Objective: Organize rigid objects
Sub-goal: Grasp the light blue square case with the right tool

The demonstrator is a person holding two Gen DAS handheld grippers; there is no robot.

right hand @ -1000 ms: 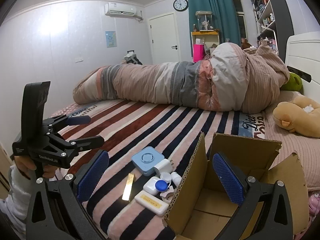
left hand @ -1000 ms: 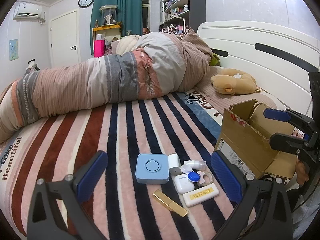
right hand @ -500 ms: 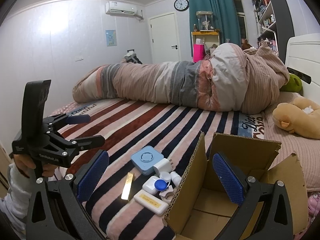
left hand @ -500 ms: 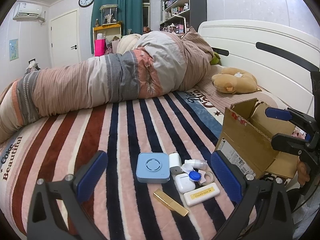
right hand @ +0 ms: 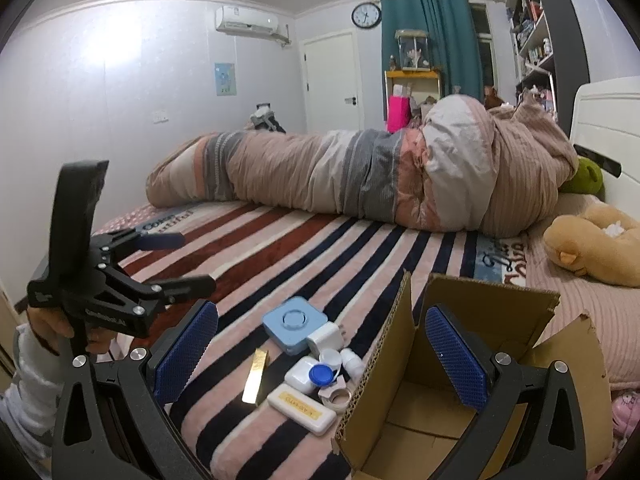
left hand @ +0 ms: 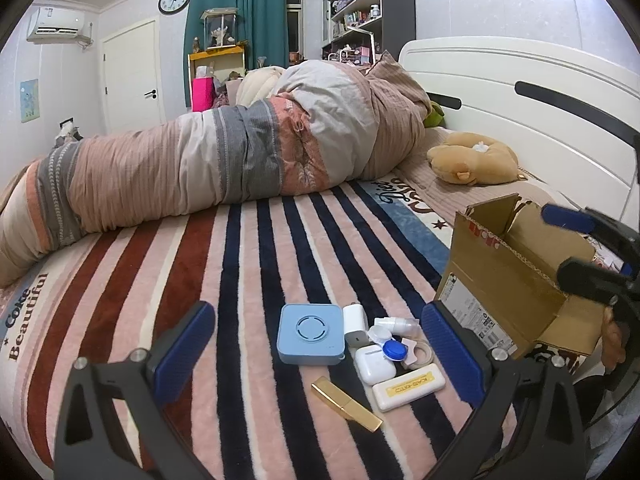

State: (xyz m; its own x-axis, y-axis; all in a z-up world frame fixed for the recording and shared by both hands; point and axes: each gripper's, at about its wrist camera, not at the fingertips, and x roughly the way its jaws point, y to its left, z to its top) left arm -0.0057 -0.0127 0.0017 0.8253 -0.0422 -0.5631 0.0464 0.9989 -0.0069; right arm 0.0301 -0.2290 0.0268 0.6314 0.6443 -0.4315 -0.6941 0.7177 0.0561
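Note:
Small rigid objects lie clustered on the striped bed: a light blue square box [left hand: 311,334] [right hand: 294,323], a white charger [left hand: 355,319], a white earbud case [left hand: 375,365], a blue-lidded lens case [left hand: 393,352] [right hand: 323,375], a gold bar [left hand: 346,398] [right hand: 256,375] and a white flat case with a yellow label [left hand: 409,387] [right hand: 301,408]. An open cardboard box [left hand: 520,276] [right hand: 472,380] stands to their right. My left gripper [left hand: 318,354] is open above the cluster. My right gripper [right hand: 322,358] is open, its right finger over the box.
A rolled striped duvet [left hand: 224,160] lies across the far side of the bed. A tan plush toy [left hand: 472,158] rests near the white headboard [left hand: 520,100]. The striped blanket [left hand: 160,280] stretches to the left of the objects.
Both grippers have drifted only slightly; the objects and the box have not moved.

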